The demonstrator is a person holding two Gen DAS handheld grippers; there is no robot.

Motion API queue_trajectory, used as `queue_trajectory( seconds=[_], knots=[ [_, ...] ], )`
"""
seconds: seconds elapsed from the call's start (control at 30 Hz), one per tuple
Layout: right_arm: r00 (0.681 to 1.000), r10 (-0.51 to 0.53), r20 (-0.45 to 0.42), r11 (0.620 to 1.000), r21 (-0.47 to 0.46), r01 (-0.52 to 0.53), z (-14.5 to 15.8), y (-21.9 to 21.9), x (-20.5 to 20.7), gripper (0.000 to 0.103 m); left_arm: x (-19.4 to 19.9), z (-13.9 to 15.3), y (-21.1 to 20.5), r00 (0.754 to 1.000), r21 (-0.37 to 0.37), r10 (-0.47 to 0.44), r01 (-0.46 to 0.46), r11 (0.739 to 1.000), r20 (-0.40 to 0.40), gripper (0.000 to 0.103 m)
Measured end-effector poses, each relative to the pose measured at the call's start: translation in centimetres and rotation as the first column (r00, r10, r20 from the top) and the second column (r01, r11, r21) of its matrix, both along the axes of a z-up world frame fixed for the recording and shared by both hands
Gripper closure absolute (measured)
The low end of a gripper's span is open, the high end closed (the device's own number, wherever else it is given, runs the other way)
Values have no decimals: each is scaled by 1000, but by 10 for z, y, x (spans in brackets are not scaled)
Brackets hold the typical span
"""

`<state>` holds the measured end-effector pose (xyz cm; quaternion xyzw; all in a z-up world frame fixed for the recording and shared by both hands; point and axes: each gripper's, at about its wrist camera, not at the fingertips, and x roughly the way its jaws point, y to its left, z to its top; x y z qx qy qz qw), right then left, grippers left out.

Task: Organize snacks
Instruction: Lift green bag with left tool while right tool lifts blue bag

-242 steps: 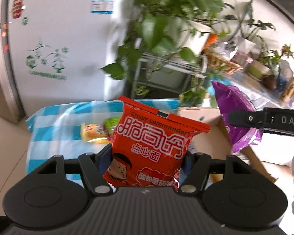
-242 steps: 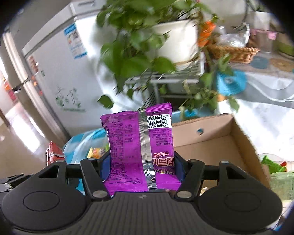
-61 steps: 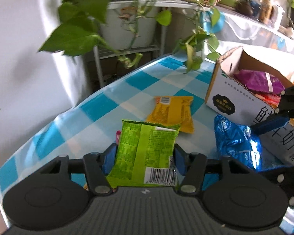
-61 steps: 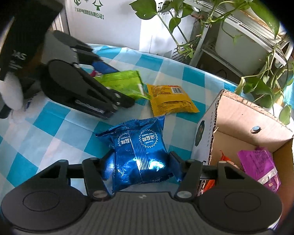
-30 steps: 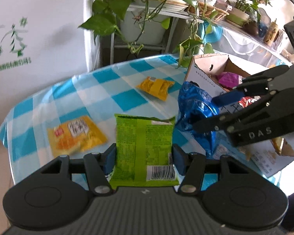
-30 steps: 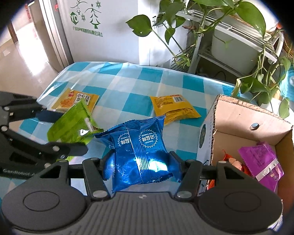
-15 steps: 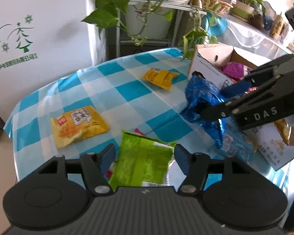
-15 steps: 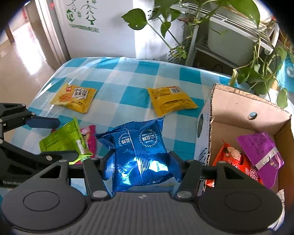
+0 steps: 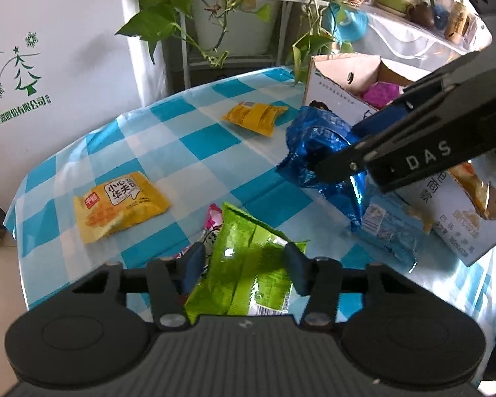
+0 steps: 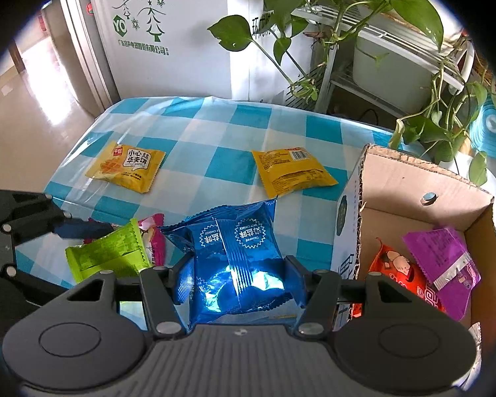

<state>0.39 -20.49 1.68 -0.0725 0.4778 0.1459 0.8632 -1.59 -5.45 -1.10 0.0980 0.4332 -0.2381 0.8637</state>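
My left gripper [image 9: 244, 259] is shut on a green snack packet [image 9: 248, 264], which sits creased and tilted between the pads just above the blue-checked tablecloth [image 9: 195, 139]. A pink packet [image 9: 213, 218] lies under its far edge. My right gripper [image 10: 238, 276] is shut on a shiny blue packet [image 10: 238, 258] and holds it next to the open cardboard box [image 10: 413, 178]. That box holds a purple packet [image 10: 446, 258] and a red one [image 10: 400, 271]. In the left wrist view the blue packet [image 9: 317, 139] hangs in front of the box [image 9: 334, 99].
Two yellow packets lie on the cloth, one at the left [image 10: 129, 165] and one near the box [image 10: 291, 170]. Another bluish packet [image 9: 390, 228] rests by the box's front. Trailing plants on a metal rack [image 10: 380, 49] and a white fridge [image 10: 168, 26] stand behind the table.
Half a second ago the left jaws stood wide with the green packet loose between them; now they have closed on it. The right gripper and blue packet have stayed put.
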Motion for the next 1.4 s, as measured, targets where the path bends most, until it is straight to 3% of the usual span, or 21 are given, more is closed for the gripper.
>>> queue_trajectory(
  seconds=[0.13,0.3,0.57,0.93,1.07,1.17,1.4],
  knots=[
    [1000,-9,8,1000,17,9,4,0,-3,40,-6,3,1,1000,-6,12,-12,1000,22,51],
    [999,-42,23,998,45,41,15,-1,-15,40,-20,4,-6,997,34,-38,36,999,72,37],
    [984,-176,25,974,147,171,35,-17,-39,40,-30,-9,-16,994,124,-56,44,991,98,37],
    [981,-191,18,970,154,186,33,-17,-36,39,-37,-15,-24,990,161,-76,56,985,120,40],
    [982,-187,14,970,160,182,33,-16,-35,39,-37,-16,-25,989,162,-73,52,985,126,41],
    [983,-182,9,972,154,178,31,-17,-34,39,-38,-14,-26,990,159,-59,39,987,126,51],
    [983,-183,3,973,144,181,28,-18,-34,39,-38,-5,-16,997,53,12,-15,998,71,53]
  ],
)
